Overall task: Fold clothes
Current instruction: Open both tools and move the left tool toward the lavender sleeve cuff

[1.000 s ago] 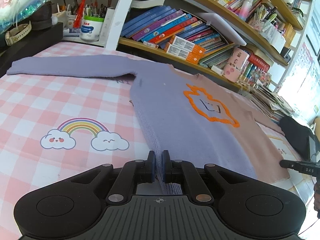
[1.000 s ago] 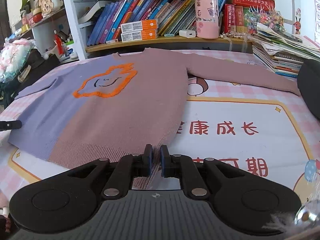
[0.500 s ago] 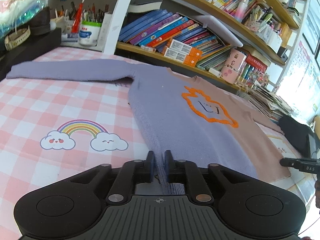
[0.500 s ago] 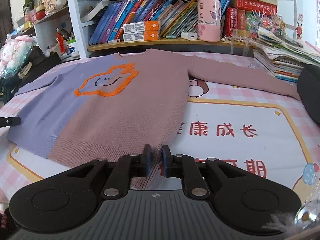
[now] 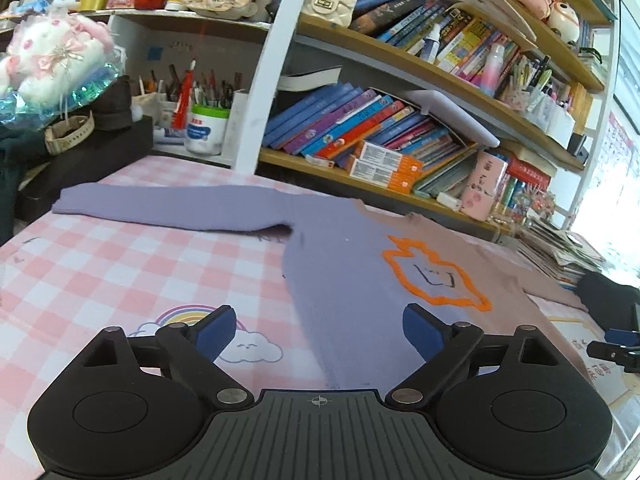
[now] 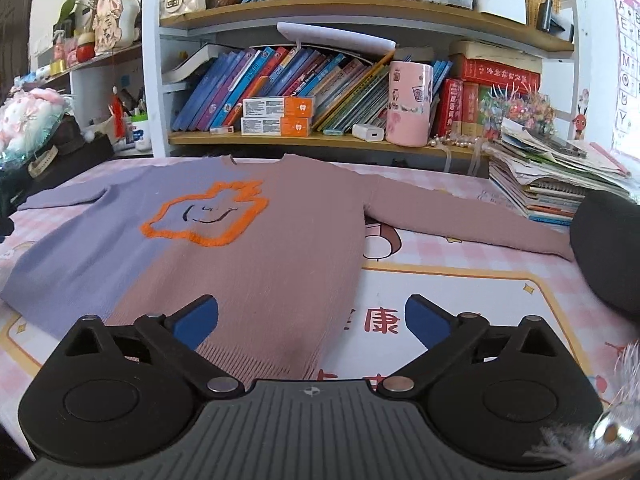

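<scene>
Bookshelves (image 6: 320, 132) crowd the back wall, packed with slanted books, orange-and-white boxes and a pink patterned cup (image 6: 409, 109). Below them, the table (image 5: 100, 264) carries a pink-and-white checked cover printed with a rainbow and two clouds (image 5: 208, 320) on the left side, and a cream panel with red characters on the right.

Sweater (image 6: 256, 248) lies flat, front up, spread across the table. Left half lilac, right half dusty pink, with an orange-outlined smiling shape on the chest. Lilac sleeve (image 5: 168, 210) stretches straight out to the left; pink sleeve (image 6: 468, 220) stretches right, its cuff near a dark rounded object (image 6: 608, 252). Ribbed hem faces the cameras. A stack of papers and notebooks (image 6: 552, 176) sits at the table's far right edge.

Left gripper (image 5: 320, 330): jaws spread wide, blue pads apart, nothing between them; the lilac side edge of the sweater lies below the gap. Right gripper (image 6: 312, 322): jaws likewise spread wide and empty, poised over the pink hem corner. Whether either touches the fabric cannot be told.
</scene>
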The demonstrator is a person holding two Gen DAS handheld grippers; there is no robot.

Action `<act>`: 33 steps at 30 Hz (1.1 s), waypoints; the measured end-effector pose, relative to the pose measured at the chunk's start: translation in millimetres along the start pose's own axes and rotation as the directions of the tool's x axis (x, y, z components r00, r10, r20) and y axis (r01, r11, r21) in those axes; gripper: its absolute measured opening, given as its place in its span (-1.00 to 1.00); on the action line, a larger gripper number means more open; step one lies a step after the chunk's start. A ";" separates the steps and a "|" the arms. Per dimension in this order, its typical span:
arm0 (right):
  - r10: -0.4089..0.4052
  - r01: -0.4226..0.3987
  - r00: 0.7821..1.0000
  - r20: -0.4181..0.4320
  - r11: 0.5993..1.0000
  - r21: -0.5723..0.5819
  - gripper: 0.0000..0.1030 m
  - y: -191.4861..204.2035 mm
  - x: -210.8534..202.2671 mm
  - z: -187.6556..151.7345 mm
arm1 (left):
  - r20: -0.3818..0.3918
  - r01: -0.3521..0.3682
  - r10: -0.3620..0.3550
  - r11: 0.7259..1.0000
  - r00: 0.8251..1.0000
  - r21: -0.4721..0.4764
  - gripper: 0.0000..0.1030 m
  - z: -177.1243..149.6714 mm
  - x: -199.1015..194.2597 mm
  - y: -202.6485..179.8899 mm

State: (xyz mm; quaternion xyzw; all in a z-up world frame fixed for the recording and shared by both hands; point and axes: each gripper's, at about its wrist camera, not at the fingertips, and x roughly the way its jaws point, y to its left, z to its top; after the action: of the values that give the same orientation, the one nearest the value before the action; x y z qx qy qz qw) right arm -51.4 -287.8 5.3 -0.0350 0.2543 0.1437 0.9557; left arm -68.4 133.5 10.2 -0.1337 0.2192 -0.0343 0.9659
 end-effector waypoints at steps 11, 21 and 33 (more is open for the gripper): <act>-0.004 0.004 1.000 -0.009 0.999 -0.032 1.00 9.4 17.0 2.9 | 0.005 -0.045 0.044 0.997 0.999 0.064 0.95 2.4 7.3 -9.6; 0.040 -0.040 0.999 0.007 0.998 -0.054 1.00 14.3 38.3 11.1 | -0.001 -0.085 0.086 0.989 0.996 0.120 0.98 4.1 13.8 -22.1; 0.140 -0.130 0.989 0.052 0.978 -0.160 1.00 27.6 70.3 32.7 | -0.049 -0.194 0.200 0.976 0.979 0.099 0.99 13.1 29.1 -16.8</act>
State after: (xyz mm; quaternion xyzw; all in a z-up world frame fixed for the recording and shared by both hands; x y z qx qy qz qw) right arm 14.5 -238.8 -1.1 -0.0878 0.2139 0.2289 0.9456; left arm -36.6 116.9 14.2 -0.0650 0.2578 0.0476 0.9628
